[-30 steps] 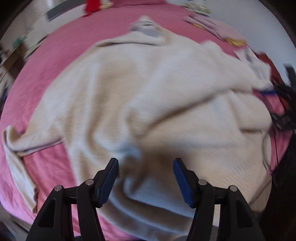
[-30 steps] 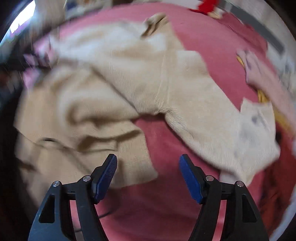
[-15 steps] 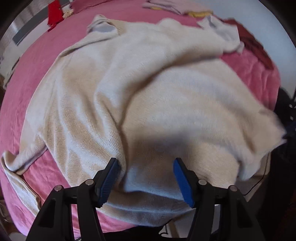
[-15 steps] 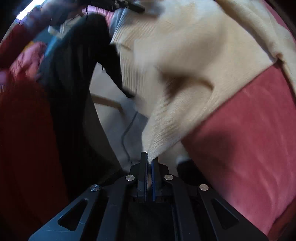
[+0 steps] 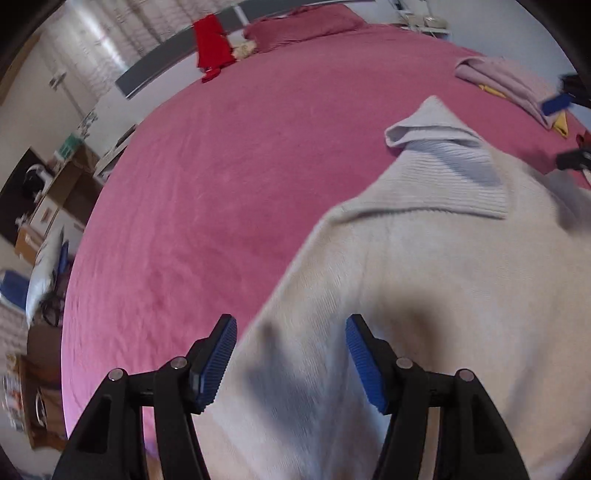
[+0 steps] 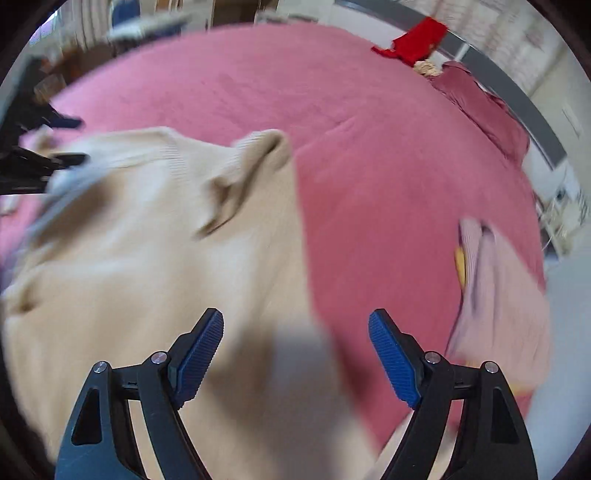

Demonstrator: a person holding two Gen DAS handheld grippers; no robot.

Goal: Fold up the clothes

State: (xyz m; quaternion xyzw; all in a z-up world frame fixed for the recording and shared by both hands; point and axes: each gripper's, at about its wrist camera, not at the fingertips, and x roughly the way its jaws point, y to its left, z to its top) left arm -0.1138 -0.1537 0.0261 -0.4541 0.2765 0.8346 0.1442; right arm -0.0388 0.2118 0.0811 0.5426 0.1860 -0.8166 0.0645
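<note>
A cream knit sweater (image 5: 424,295) lies spread on the pink bed cover (image 5: 240,184), its ribbed collar (image 5: 443,155) pointing toward the head of the bed. My left gripper (image 5: 288,325) hangs open above the sweater's left shoulder edge, its pads clear of the knit. In the right wrist view the sweater (image 6: 147,258) fills the left half, collar (image 6: 258,155) up. My right gripper (image 6: 295,317) is above the sweater's right edge with its jaws opening wide and nothing pressed between them. A blue pad (image 5: 556,104) of it shows at the left wrist view's right edge.
A folded pale pink garment (image 6: 495,295) with something yellow under it lies on the bed's right side. A red garment (image 5: 212,44) and a pink pillow (image 5: 306,22) sit by the headboard. Furniture and clutter stand on the floor at the left (image 5: 44,206).
Both views have swung from the sweater's lower part to its collar end. The right gripper, shut on a sweater corner half a second ago, has let go and opened. The left stayed open.
</note>
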